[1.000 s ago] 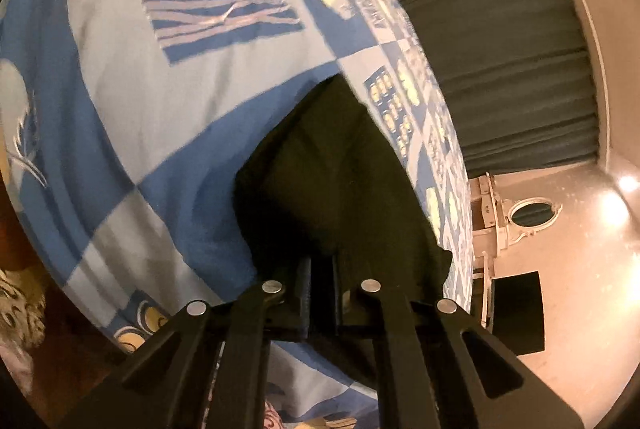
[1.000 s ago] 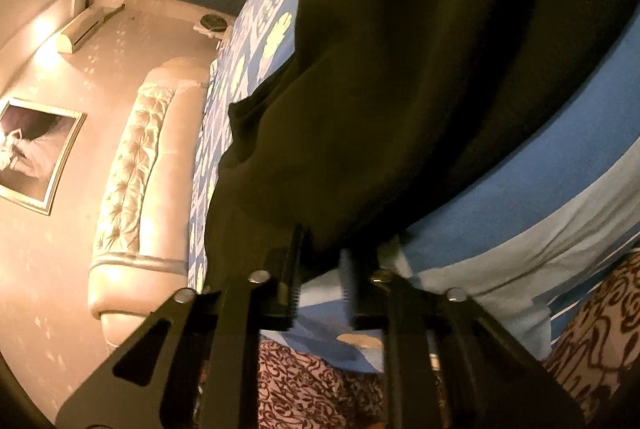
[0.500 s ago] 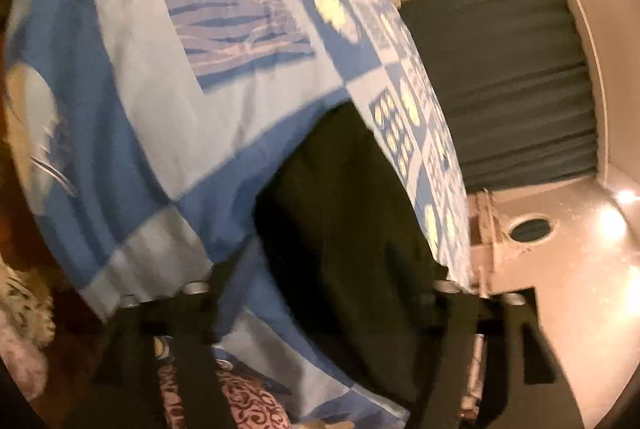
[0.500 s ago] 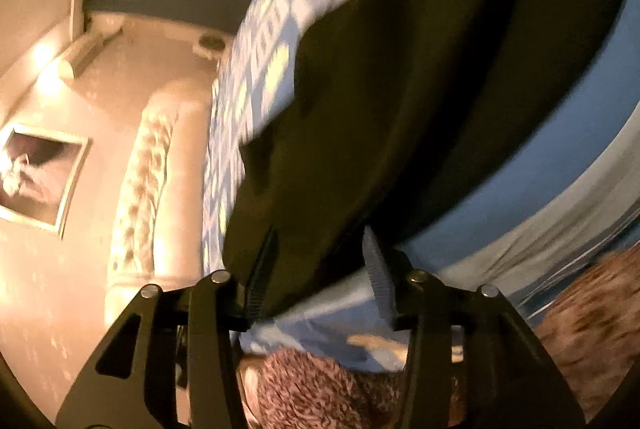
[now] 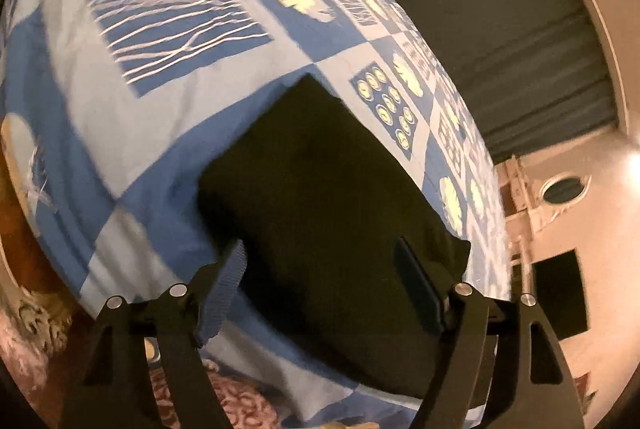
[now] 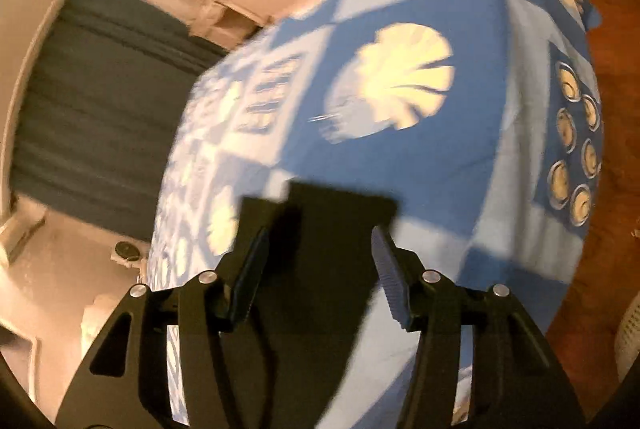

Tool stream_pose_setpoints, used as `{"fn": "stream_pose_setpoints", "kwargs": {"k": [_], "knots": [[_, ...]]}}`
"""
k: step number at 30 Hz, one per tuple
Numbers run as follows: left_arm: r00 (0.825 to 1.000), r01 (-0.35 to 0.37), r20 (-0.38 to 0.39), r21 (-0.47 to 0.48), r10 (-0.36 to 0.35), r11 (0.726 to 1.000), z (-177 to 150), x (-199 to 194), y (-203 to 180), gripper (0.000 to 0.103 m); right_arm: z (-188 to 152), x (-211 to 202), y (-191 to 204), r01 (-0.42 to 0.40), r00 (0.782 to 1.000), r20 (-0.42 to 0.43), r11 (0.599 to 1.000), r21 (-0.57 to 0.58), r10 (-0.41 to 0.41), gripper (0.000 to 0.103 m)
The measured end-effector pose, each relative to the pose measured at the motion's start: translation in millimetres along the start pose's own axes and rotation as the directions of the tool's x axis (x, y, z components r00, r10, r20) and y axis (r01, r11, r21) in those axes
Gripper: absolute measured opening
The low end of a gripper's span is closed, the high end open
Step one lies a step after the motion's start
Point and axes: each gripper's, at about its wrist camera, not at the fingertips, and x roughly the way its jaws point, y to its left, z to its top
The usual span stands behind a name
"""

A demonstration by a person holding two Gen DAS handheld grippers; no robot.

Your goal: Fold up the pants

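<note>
The black pants [image 5: 320, 169] lie folded into a thick rectangle on the blue patchwork bedspread [image 5: 120, 109], near the bed's front edge. My left gripper [image 5: 320, 249] hovers just over their near end. Its jaws are opening wide and the pads touch no cloth. In the right wrist view the same pants [image 6: 316, 309] show as a dark slab behind my right gripper [image 6: 320, 235]. Its jaws are opening too, and the fingers stand clear of the cloth on both sides. That picture is blurred by motion.
A dark curtain [image 5: 520, 49] hangs beyond the bed. A white dresser with an oval mirror [image 5: 564, 189] and a dark panel [image 5: 560, 293] stand at the right. A patterned rug [image 5: 240, 401] lies below the bed's edge, and wooden floor [image 6: 600, 9] runs past its corner.
Both grippers were shut on the pants' edge and have let go and opened. The right one swung far round to face the curtain side. The left one drew back a little.
</note>
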Motion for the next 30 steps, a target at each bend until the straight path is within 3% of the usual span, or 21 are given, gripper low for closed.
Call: {"fn": "stream_pose_setpoints", "kwargs": {"k": [5,9,11,12,13,19,24,26,28,30], "knots": [[0.999,-0.026,0.043,0.101,0.022,0.995,-7,8,-28,0.081,7,37,-17,-0.007,0.99,-0.142,1.0,0.018,0.009,0.053],[0.996,-0.037,0.084,0.172,0.023,0.984,-12,6,-45,0.081,4,56,-20,-0.011,0.986,-0.168,1.0,0.009,0.012,0.049],[0.995,-0.042,0.101,0.189,0.024,0.981,-13,5,-51,0.081,6,57,-21,-0.011,0.986,-0.166,1.0,-0.003,0.01,0.018],[0.994,-0.047,0.108,0.193,0.027,0.98,-14,4,-52,0.081,5,55,-21,-0.022,0.985,-0.173,1.0,-0.003,0.022,0.009],[0.993,-0.052,0.116,0.197,0.029,0.979,-14,4,-53,0.081,6,54,-23,-0.036,0.982,-0.184,0.999,-0.001,0.035,0.007],[0.982,-0.074,0.187,0.21,0.035,0.975,-15,-9,-56,0.081,12,35,-47,-0.042,0.991,-0.131,0.999,-0.006,0.041,0.006],[0.976,-0.097,0.215,0.276,0.037,0.956,-10,-11,-62,0.081,14,36,-66,-0.11,0.982,-0.147,0.992,0.059,0.118,0.008],[0.978,-0.077,0.21,0.268,0.019,0.96,-9,-11,-60,0.081,18,23,-67,-0.09,0.989,-0.11,0.993,0.078,0.098,0.019],[0.981,-0.059,0.196,0.257,0.008,0.965,-8,-9,-59,0.082,24,2,-60,-0.045,0.999,-0.028,0.997,0.061,0.046,0.031],[0.986,-0.041,0.165,0.251,-0.001,0.967,-9,-3,-57,0.082,27,-16,-48,-0.053,0.997,0.05,0.998,0.033,0.051,0.041]]}}
